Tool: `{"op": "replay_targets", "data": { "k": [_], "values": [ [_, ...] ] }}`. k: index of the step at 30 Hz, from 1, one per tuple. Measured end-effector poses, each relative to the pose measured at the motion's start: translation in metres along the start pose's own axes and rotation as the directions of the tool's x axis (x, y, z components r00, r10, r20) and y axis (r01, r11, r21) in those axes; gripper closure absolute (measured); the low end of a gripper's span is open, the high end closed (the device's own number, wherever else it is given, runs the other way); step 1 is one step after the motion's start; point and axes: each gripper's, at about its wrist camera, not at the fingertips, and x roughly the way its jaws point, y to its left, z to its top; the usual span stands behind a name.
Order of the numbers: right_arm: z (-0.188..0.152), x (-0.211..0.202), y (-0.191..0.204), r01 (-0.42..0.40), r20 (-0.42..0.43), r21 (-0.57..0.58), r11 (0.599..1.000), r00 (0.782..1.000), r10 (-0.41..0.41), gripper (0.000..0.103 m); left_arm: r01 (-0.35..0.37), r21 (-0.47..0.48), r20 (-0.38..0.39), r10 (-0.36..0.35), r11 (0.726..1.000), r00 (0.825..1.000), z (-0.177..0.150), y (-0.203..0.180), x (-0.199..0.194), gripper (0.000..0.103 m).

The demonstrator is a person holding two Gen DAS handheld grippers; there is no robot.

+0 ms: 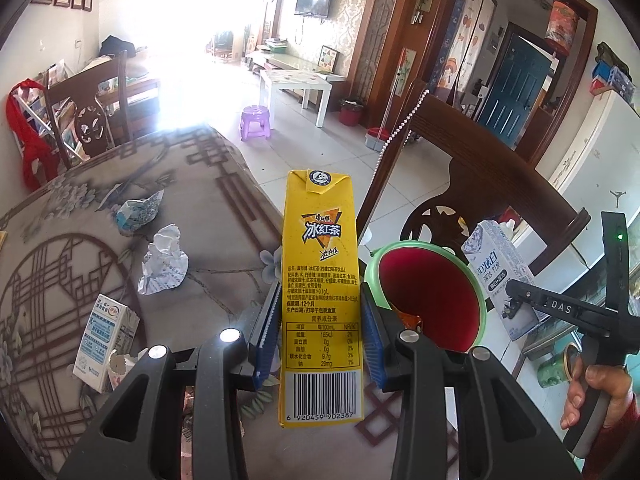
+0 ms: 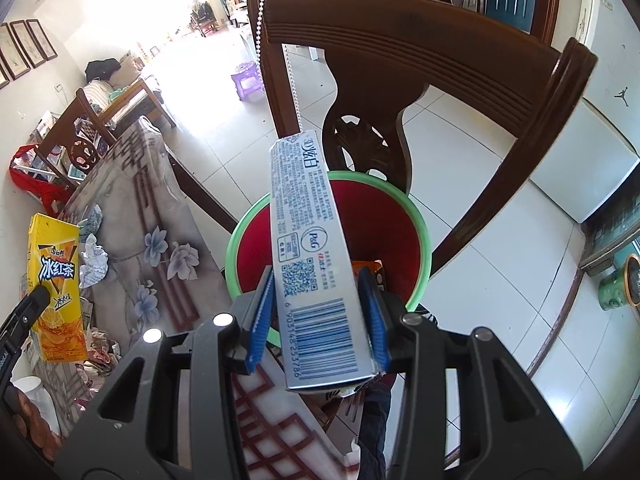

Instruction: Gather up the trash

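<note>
My left gripper (image 1: 320,300) is shut on a yellow iced-tea carton (image 1: 320,240), held upright between the blue pads above the table edge. To its right stands a bin with a green rim (image 1: 416,244) and a red inside, with something orange (image 1: 408,318) in it. My right gripper (image 2: 320,296) is shut on a white and blue toothpaste box (image 2: 308,220), which hangs over the bin's green rim (image 2: 424,232). The left wrist view shows that box (image 1: 496,256) just right of the bin. The yellow carton (image 2: 54,264) appears at the left of the right wrist view.
On the patterned tablecloth (image 1: 80,240) lie a crumpled paper (image 1: 164,264), a crushed blue-white packet (image 1: 138,212) and a small milk carton (image 1: 106,340). A dark wooden chair (image 2: 400,52) stands right behind the bin. A person's hand (image 1: 596,392) holds the right gripper's handle.
</note>
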Motion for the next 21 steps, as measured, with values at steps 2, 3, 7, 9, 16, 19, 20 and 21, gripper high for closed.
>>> {"op": "replay_targets", "data": {
  "k": [2,3,7,9,16,19,20,21],
  "values": [
    [0.005,0.003,0.000,-0.001,-0.001,-0.008,1.000,1.000,0.001,0.062,-0.004,0.001,-0.002,0.004,1.000,1.000,0.001,-0.001,0.002,0.068],
    [0.008,0.005,0.000,-0.001,0.001,-0.012,1.000,1.000,0.001,0.061,-0.006,0.001,-0.005,0.006,1.000,1.000,0.001,-0.002,0.003,0.068],
    [0.021,0.008,-0.001,0.005,0.016,-0.011,1.000,1.000,-0.005,0.038,-0.009,0.010,-0.016,0.009,1.000,1.000,0.003,-0.005,0.010,0.068],
    [0.025,0.005,-0.003,0.002,0.040,0.003,1.000,0.999,-0.002,0.035,-0.008,0.032,-0.020,0.009,0.999,1.000,0.005,-0.010,0.016,0.068],
    [0.024,-0.008,-0.012,0.017,0.068,0.043,0.999,0.998,-0.020,0.032,0.060,0.140,-0.037,-0.056,0.988,0.998,0.017,-0.045,0.048,0.068],
    [0.021,-0.015,-0.024,0.030,0.077,0.087,0.996,0.996,-0.037,0.031,0.103,0.209,-0.067,-0.091,0.973,0.994,0.017,-0.071,0.069,0.068],
    [0.020,-0.017,-0.029,0.035,0.077,0.101,0.994,0.996,-0.043,0.030,0.121,0.226,-0.079,-0.105,0.967,0.991,0.017,-0.080,0.075,0.068],
    [0.020,-0.018,-0.032,0.040,0.076,0.110,0.993,0.996,-0.048,0.030,0.136,0.248,-0.092,-0.116,0.959,0.989,0.016,-0.090,0.082,0.068]
  ]
}}
